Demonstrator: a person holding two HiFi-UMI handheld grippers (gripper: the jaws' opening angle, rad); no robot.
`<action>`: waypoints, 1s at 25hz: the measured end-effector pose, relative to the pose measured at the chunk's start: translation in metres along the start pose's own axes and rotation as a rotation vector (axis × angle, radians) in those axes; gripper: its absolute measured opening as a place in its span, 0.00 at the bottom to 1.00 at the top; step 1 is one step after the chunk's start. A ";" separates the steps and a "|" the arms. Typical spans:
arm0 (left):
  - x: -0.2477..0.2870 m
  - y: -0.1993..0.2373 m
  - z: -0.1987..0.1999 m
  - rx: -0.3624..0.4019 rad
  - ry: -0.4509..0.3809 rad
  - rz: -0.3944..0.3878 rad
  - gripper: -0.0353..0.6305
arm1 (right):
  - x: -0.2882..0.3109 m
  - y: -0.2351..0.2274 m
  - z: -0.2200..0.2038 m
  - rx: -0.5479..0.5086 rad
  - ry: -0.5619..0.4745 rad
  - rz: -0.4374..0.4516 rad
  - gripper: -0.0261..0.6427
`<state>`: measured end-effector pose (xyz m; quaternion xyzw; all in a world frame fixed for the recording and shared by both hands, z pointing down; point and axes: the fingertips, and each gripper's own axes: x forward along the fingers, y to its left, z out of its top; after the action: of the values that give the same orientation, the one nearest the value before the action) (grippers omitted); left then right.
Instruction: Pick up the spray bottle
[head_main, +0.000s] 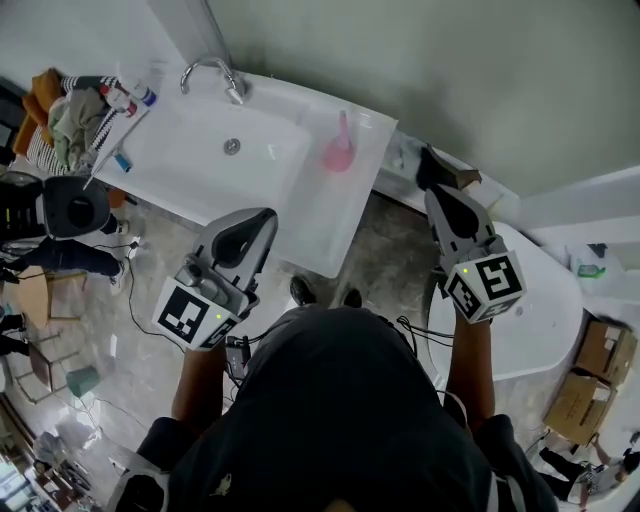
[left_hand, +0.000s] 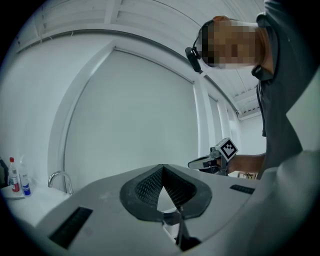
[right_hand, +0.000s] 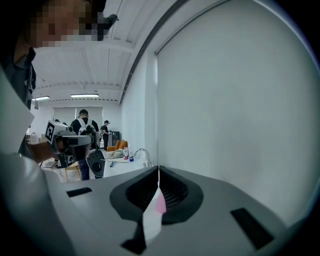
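Note:
A pink spray bottle (head_main: 339, 150) stands on the right part of the white sink counter (head_main: 330, 225), against the wall. My left gripper (head_main: 262, 215) hovers in front of the counter, short of the bottle, jaws shut and empty; in its own view the tips (left_hand: 162, 166) meet against the wall. Right of the counter, my right gripper (head_main: 432, 160) is shut with nothing in it. A pink sliver of the bottle (right_hand: 160, 204) shows through the gap behind its closed tips (right_hand: 159, 167). Each gripper appears in the other's view: right gripper (left_hand: 220, 155), left gripper (right_hand: 75, 145).
A chrome faucet (head_main: 215, 70) rises behind the basin (head_main: 200, 150). Small bottles (head_main: 125, 97) and cloths sit at the counter's left end. A white rounded fixture (head_main: 540, 300) lies at the right, with cardboard boxes (head_main: 590, 370) beyond. People (right_hand: 82, 122) stand far back.

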<state>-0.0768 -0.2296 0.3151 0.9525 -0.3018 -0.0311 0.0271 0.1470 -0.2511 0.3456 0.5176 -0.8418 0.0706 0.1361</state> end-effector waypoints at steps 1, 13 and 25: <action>-0.002 0.004 -0.001 0.000 -0.001 -0.009 0.06 | 0.002 0.003 0.001 -0.002 -0.003 -0.009 0.05; 0.003 0.043 -0.009 -0.021 -0.009 -0.072 0.06 | 0.029 0.009 -0.002 0.001 0.036 -0.063 0.05; 0.056 0.090 -0.021 -0.054 0.071 0.055 0.06 | 0.115 -0.036 0.001 0.010 0.079 0.088 0.05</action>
<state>-0.0808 -0.3349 0.3401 0.9433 -0.3257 -0.0045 0.0646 0.1298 -0.3656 0.3782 0.4775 -0.8573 0.1011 0.1635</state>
